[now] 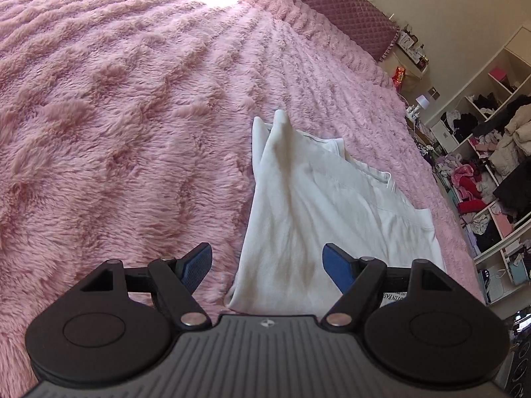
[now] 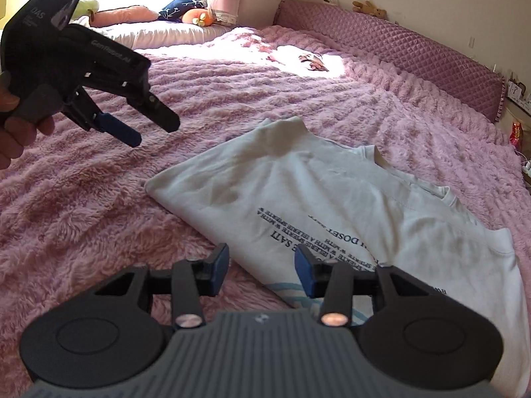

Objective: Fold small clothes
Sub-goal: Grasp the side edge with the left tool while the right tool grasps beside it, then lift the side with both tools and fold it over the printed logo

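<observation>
A white T-shirt (image 2: 332,199) with dark printed text lies on the pink fluffy bedspread (image 2: 232,99), its left side folded over the body. In the left wrist view the T-shirt (image 1: 315,205) shows with a raised fold ridge. My left gripper (image 1: 267,262) is open and empty, hovering above the shirt's near left edge. It also shows in the right wrist view (image 2: 149,132), raised above the bedspread left of the shirt. My right gripper (image 2: 262,272) is open and empty, just above the shirt's near hem.
A quilted purple headboard cushion (image 2: 398,53) runs along the bed's far side. Pillows and soft toys (image 2: 186,13) lie near the window. Open shelves stuffed with clothes (image 1: 488,152) stand beside the bed. A small item (image 2: 312,59) lies in a sunlit patch.
</observation>
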### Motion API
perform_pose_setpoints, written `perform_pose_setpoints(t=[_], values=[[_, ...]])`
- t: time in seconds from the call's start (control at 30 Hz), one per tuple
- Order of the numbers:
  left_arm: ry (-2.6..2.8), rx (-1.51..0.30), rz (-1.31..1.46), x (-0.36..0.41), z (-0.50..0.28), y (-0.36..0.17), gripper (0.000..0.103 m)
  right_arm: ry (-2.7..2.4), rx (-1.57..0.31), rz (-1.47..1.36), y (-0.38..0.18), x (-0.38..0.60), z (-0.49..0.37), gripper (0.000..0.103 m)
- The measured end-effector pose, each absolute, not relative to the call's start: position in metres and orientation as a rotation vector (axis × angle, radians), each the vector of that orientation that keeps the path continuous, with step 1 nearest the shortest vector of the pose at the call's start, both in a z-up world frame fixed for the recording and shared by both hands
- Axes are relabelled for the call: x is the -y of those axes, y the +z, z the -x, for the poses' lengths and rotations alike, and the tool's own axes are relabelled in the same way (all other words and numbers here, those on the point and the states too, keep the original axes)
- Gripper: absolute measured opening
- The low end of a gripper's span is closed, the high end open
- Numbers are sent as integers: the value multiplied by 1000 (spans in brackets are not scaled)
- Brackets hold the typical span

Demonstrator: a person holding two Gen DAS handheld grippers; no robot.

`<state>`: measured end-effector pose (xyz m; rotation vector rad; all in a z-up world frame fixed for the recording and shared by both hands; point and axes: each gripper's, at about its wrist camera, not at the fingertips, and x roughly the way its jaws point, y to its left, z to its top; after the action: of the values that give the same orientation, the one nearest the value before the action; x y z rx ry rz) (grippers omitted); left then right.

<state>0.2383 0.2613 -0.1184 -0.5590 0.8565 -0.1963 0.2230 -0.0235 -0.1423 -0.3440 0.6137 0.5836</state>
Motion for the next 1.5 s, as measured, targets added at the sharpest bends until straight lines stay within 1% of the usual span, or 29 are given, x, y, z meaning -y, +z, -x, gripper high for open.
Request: perform_pose_setpoints(t=[0.13, 0.23, 0.27, 0.5, 0.8, 0.83, 0.87, 0.93, 0.97, 1.0, 1.03, 1.07, 1.1, 1.13, 1.17, 1.2, 1.23, 1.33, 1.5], values=[[-252, -862, 711, -279, -270, -138, 89, 650, -593, 386, -150, -21, -220, 41], [-284, -884, 793, -284, -294, -157, 89, 650, -505, 531, -163, -56, -214, 51], [-285, -891, 810, -285, -301, -164, 89, 647, -482, 566, -166, -62, -213, 53], [-345, -936, 887, -285, -352, -196, 89, 636, -404, 723, -191, -97, -214, 52], [-429, -909, 996, -275, -423, -214, 89, 607, -335, 760, -204, -118, -237, 53], [-428, -908, 994, -272, -428, -214, 89, 606, -325, 763, -205, -119, -239, 54], [-431, -906, 994, -270, -433, -214, 89, 599, -308, 769, -207, -121, -240, 59], [-434, -910, 986, -267, -440, -213, 88, 588, -283, 774, -208, -121, -241, 59], [-450, -912, 978, -265, -443, -212, 86, 587, -277, 774, -211, -122, -242, 58], [-462, -915, 966, -263, -444, -211, 76, 590, -279, 770, -211, -122, -243, 55], [-460, -924, 935, -262, -443, -210, 67, 598, -282, 764, -211, -121, -243, 43], [-447, -940, 906, -261, -443, -209, 44, 602, -291, 767, -212, -121, -241, 33], [-427, -952, 884, -259, -442, -209, 15, 598, -291, 769, -212, -121, -240, 29], [-411, -964, 879, -260, -442, -210, 12, 595, -286, 763, -211, -121, -239, 23], [-417, -954, 895, -261, -439, -211, 12, 598, -291, 751, -209, -119, -240, 17], [-426, -944, 903, -262, -437, -211, 11, 603, -302, 733, -206, -117, -241, 13], [-434, -932, 904, -262, -435, -208, 11, 606, -310, 714, -202, -116, -243, 7], [-444, -907, 904, -260, -430, -197, 11, 603, -322, 656, -191, -110, -245, 2], [-458, -885, 853, -248, -427, -165, 11, 581, -311, 575, -170, -96, -246, 2]])
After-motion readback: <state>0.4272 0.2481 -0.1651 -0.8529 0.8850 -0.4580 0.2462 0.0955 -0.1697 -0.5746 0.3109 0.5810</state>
